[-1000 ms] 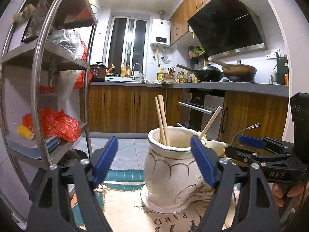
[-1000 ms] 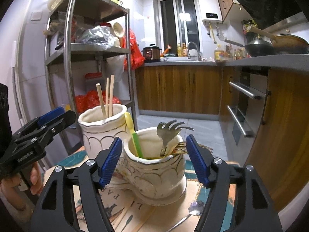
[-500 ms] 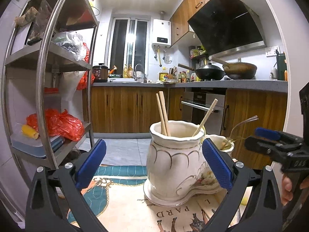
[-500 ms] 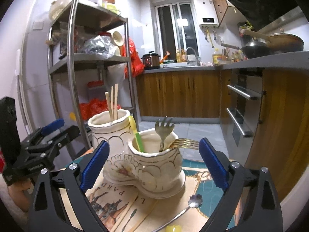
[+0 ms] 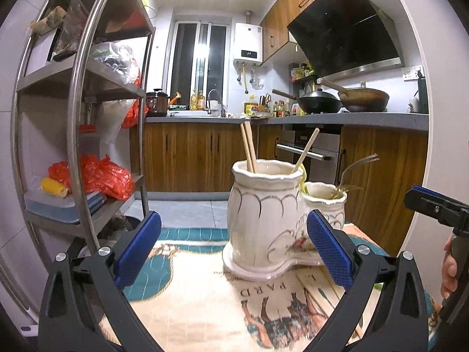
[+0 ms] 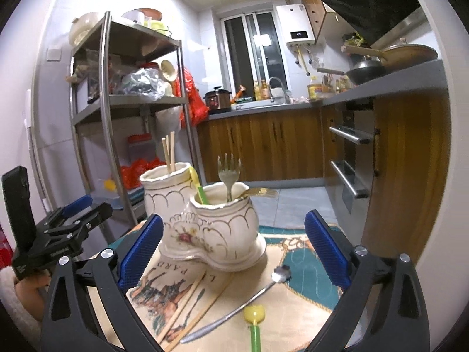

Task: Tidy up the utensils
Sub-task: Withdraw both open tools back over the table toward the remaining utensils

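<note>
Two joined ceramic pots make up the utensil holder [image 6: 205, 223], sitting on the printed mat [image 6: 296, 267] on the surface, toward its far edge. Tall pot has three wooden chopsticks [image 5: 248, 146]; short pot has forks [image 6: 230, 173] and a yellow-green plastic utensil [image 6: 199, 187]. Loose on the mat, near side of holder: two chopsticks [image 6: 190, 302], a metal spoon [image 6: 243, 302], a yellow-and-green spoon [image 6: 254, 322], none touching the holder. Right claw [image 6: 233, 246] has just been opening, jaws wide apart, nothing between the pads, holder beyond the tips with bare mat between. Left claw [image 5: 234, 243] likewise wide apart and empty; holder is ahead, right of centre, clear of both pads. Steel shelf rack [image 5: 85, 135] stands close at the left of the surface, cabinets and oven [image 6: 351, 158] at the right, open floor behind.
</note>
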### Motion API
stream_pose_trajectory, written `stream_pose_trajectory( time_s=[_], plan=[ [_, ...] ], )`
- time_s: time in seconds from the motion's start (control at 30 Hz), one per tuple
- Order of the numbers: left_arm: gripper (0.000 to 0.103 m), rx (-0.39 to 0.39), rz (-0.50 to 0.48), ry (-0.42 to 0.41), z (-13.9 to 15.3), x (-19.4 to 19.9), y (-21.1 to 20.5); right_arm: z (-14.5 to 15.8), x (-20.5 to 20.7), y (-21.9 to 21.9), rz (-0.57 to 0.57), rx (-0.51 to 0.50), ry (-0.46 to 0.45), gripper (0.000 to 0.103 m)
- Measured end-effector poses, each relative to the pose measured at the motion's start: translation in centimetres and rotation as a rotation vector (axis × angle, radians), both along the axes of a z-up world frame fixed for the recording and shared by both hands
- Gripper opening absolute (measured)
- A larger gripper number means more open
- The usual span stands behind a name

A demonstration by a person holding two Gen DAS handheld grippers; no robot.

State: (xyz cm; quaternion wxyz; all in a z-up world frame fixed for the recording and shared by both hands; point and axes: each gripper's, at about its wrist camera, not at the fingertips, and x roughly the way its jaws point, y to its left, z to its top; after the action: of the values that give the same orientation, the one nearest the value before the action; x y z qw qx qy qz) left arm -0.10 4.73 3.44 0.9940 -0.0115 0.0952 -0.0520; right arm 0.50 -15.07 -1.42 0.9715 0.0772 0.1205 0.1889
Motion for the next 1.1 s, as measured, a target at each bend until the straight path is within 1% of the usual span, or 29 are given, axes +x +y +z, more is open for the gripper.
stream_pose_trajectory(
  time_s=[0.07,0.17,0.23,0.37,0.5,0.6,0.73,0.9,1.0,1.1],
  plan=[
    [0.098,-0.003,0.001,0.020,-0.3,-0.5,0.2,-0.3,-0.4,-0.3,0.000,0.002,0.015,0.097],
    [0.098,-0.032,0.003,0.030,-0.5,-1.3,0.6,-0.9,-0.8,-0.7,0.002,-0.001,0.041,0.097],
    [0.098,-0.043,-0.006,0.056,-0.8,-1.5,0.7,-1.3,-1.1,-0.9,0.002,-0.002,0.056,0.097],
    [0.098,-0.009,-0.013,0.090,-1.2,-1.6,-0.1,-2.0,-1.3,-1.3,0.010,0.002,0.097,0.097],
    [0.098,0.012,-0.058,0.166,-2.0,-1.3,-1.3,-2.7,-1.3,-1.3,0.018,-0.007,0.138,0.097],
    [0.098,0.038,-0.067,0.195,-2.4,-1.2,-2.2,-3.2,-1.4,-1.1,0.018,-0.024,0.161,0.097],
    [0.098,0.046,-0.101,0.246,-3.1,-1.0,-3.1,-3.9,-1.3,-1.0,0.008,-0.047,0.203,0.097],
    [0.098,0.055,-0.122,0.297,-3.7,-0.6,-3.7,-4.6,-1.0,-1.9,-0.022,-0.043,0.259,0.097],
    [0.098,0.041,-0.133,0.338,-4.0,-0.3,-3.7,-5.1,-0.8,-2.3,-0.036,-0.041,0.305,0.097],
    [0.098,0.034,-0.144,0.357,-4.2,-0.1,-3.8,-5.8,-0.5,-2.4,-0.035,-0.037,0.350,0.097]
  ],
)
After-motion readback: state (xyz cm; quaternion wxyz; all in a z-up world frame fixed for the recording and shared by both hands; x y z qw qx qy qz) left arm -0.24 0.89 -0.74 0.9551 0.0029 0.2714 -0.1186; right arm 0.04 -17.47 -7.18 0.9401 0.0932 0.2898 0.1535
